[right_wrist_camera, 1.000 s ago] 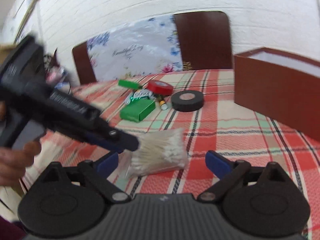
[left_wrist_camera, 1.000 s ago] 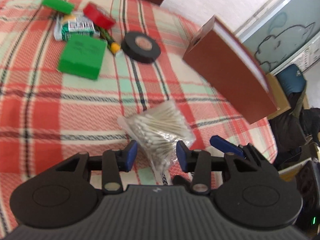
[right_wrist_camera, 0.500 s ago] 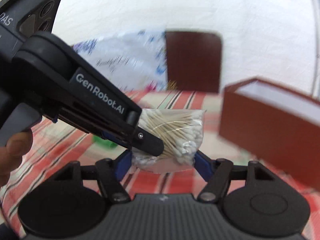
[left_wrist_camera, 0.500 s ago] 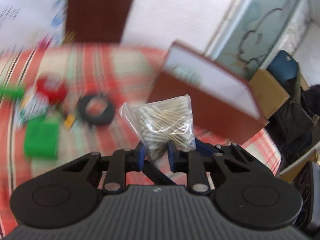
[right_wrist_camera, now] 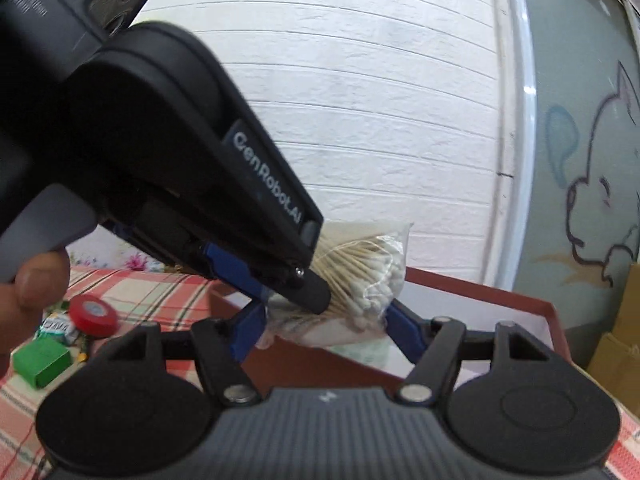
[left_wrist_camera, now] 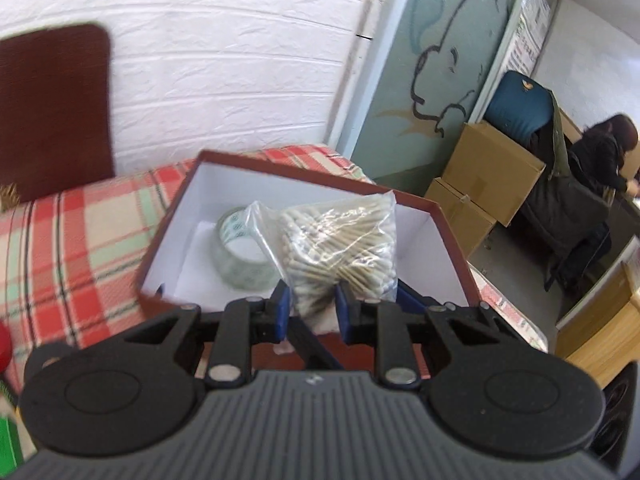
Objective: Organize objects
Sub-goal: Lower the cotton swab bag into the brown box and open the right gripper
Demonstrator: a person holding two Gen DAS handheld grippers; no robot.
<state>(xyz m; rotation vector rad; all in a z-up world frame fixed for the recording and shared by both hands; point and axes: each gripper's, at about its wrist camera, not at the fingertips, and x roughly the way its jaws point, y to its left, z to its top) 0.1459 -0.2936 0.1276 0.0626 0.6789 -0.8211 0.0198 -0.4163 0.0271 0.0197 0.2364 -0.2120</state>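
My left gripper is shut on a clear bag of cotton swabs and holds it in the air over the open brown box with a white inside. A roll of clear tape lies in the box. In the right wrist view the left gripper's body fills the upper left, and the bag of cotton swabs hangs between my right gripper's spread blue fingers; I cannot tell whether they touch it. The box sits behind.
The plaid tablecloth covers the table. A red tape roll, a green box and a small packet lie at left. A dark chair back stands behind. Cardboard boxes and a person are off to the right.
The left gripper closed on the bag of cotton swabs, lifted it off the table and carried it right, over the open box. The right gripper moved along with it.
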